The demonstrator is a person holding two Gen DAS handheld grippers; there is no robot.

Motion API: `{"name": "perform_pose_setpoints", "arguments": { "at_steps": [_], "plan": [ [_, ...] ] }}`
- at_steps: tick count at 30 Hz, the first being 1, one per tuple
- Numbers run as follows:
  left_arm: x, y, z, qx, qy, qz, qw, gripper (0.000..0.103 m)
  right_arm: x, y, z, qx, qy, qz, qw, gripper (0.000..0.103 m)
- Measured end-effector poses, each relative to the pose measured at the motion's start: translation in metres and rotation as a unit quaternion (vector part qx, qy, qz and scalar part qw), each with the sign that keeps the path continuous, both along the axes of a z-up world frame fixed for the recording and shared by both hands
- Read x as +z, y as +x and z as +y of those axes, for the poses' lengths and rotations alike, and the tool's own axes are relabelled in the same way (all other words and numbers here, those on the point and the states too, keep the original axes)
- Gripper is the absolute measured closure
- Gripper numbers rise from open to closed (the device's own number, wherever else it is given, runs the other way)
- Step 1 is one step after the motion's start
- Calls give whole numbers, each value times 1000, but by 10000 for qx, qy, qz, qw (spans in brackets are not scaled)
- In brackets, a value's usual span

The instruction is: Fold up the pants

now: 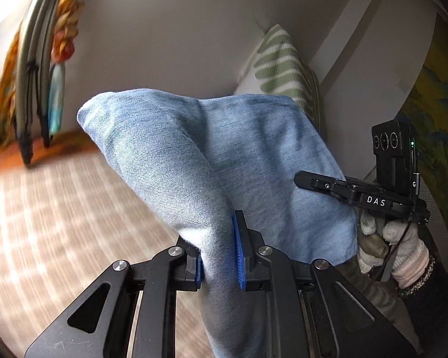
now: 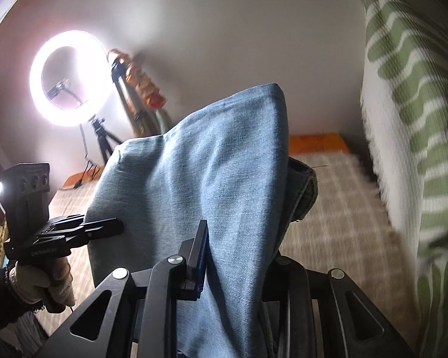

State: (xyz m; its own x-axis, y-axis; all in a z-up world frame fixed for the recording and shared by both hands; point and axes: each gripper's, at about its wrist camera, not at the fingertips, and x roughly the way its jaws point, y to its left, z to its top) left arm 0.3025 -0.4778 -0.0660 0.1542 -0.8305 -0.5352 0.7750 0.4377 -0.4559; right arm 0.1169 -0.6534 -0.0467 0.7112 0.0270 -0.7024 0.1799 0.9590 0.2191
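The pants [image 1: 224, 155] are held up off the rug [image 1: 59, 208], pinched by the left gripper [image 1: 219, 253] and the right gripper [image 2: 233, 256] alike. Both grips should be kept level, and the cloth carried far side over evenly to meet its edges.

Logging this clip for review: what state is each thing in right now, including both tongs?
Pants: lifted off the bed, bunched, hanging between both tongs.
Left tongs: shut on the pants.
Right tongs: shut on the pants; far finger hidden by cloth.
Ring light: switched on.
Striped pillow: leaning upright at the wall.
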Motion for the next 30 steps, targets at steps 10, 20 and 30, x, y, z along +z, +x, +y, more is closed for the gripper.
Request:
{"name": "perform_pose_setpoints", "arguments": {
  "at_steps": [10,20,30],
  "plan": [
    [-5,70,-47,189,148,-331,9992,88,-13,80,-38,-161,-166,-63,9997,78],
    [-41,124,-86,336,511,-348,9975,88,-56,147,-63,-238,-268,156,9992,79],
    [-77,150,-97,530,929,-192,9941,81,-97,185,-77,-318,-462,638,9964,68]
  ]
}}
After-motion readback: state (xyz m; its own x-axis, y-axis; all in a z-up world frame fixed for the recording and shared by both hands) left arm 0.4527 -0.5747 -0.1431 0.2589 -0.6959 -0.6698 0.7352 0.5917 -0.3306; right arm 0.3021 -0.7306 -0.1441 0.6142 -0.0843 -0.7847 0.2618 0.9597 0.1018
